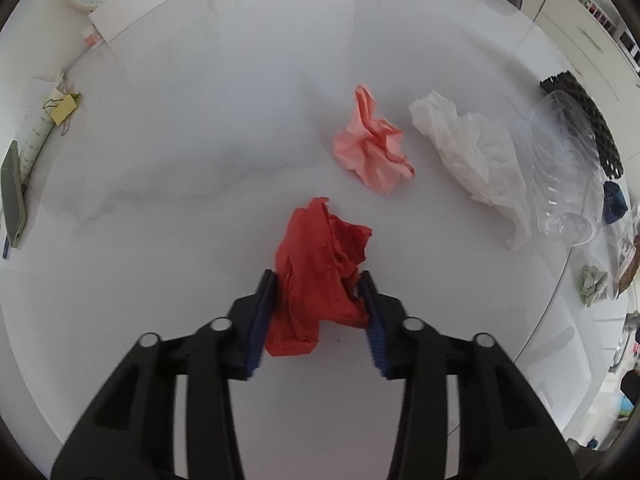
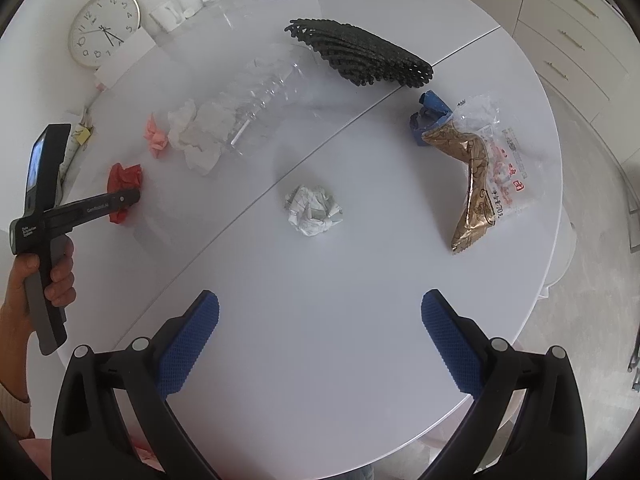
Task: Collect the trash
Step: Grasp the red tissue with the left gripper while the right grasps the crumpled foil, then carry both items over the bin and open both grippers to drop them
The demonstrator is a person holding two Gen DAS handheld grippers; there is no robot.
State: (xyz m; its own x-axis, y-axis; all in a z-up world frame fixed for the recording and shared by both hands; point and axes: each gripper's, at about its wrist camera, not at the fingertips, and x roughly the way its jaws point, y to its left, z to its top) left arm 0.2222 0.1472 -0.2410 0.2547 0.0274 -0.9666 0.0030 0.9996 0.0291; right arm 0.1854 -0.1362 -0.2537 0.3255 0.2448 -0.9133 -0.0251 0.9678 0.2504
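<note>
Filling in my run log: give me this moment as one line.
left gripper: closing around red paper wad | right gripper: open, above table | crumpled printed paper: untouched

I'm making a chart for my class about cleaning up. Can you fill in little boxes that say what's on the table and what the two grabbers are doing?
Table: white round table
Left grabber: left gripper closed on the red paper
Right grabber: right gripper open, holding nothing, above the table
Nearest to right grabber: crumpled printed paper
Other paper trash: pink paper, white tissue
Plastic trash: clear bottle lying down, snack bags
Also there: clock, black mat, blue paper
</note>
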